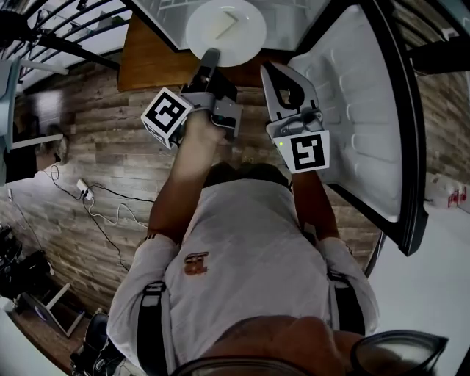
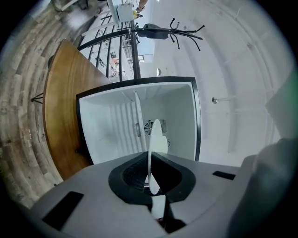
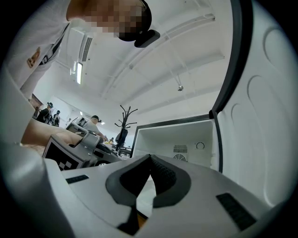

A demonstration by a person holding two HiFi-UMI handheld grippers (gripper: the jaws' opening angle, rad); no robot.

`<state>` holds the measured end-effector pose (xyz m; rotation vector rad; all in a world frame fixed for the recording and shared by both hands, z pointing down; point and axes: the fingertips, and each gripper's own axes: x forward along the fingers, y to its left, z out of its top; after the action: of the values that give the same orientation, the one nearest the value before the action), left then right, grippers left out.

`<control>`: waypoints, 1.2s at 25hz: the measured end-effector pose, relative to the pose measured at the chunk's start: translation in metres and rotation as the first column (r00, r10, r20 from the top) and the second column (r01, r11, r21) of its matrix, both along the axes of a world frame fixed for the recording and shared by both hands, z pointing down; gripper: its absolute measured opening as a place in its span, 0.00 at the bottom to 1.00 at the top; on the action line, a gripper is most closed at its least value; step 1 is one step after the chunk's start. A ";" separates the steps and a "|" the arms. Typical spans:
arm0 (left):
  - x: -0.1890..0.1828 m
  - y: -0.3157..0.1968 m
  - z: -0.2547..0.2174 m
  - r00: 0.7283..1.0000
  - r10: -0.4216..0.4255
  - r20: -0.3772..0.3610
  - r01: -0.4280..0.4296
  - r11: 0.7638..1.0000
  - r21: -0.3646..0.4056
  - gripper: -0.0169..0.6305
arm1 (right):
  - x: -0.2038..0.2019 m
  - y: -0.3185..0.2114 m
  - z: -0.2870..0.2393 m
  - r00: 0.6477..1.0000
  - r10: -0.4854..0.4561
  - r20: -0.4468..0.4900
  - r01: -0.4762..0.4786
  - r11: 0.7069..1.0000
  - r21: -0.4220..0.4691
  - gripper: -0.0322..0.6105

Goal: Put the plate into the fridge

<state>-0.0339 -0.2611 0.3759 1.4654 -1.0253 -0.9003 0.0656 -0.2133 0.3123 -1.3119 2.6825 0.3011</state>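
Observation:
A white round plate (image 1: pixel 225 29) hangs in front of the open white fridge (image 1: pixel 308 15), at the top of the head view. My left gripper (image 1: pixel 209 62) is shut on its near rim. In the left gripper view the plate (image 2: pixel 157 135) stands edge-on between the pads, with the bare fridge compartment (image 2: pixel 111 125) behind it. My right gripper (image 1: pixel 285 82) is just right of the left one, beside the plate, shut with nothing in it. In the right gripper view its pads (image 3: pixel 160 174) meet at the tips, facing the fridge interior (image 3: pixel 177 137).
The open fridge door (image 1: pixel 367 125) swings out on the right, close to my right gripper. A brown wooden tabletop (image 1: pixel 150 55) lies left of the fridge. A power strip with cables (image 1: pixel 84 192) lies on the plank floor. A coat stand (image 2: pixel 172 30) stands behind the fridge.

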 end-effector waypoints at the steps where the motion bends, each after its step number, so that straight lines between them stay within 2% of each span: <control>1: -0.002 -0.007 -0.001 1.000 -0.002 0.000 0.002 1.000 -0.007 0.07 | -0.002 -0.008 -0.001 1.000 0.001 0.000 -0.001 1.000 -0.002 0.10; 5: -0.017 -0.045 -0.012 1.000 -0.011 0.011 0.011 1.000 -0.020 0.07 | -0.013 -0.044 -0.009 1.000 0.006 -0.003 -0.006 1.000 -0.015 0.10; 19: -0.015 -0.067 -0.009 0.997 0.080 0.021 -0.080 0.997 -0.012 0.07 | -0.023 -0.039 0.001 0.993 0.110 -0.039 -0.109 0.994 0.029 0.10; 30: -0.018 -0.129 -0.009 0.992 0.124 0.019 -0.123 0.991 -0.055 0.07 | -0.038 -0.093 -0.007 0.984 0.161 -0.081 -0.159 0.987 0.033 0.10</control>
<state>-0.0519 -0.3898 0.3669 1.4801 -0.9568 -0.7639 0.0272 -0.3059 0.3057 -1.5438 2.6338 0.4170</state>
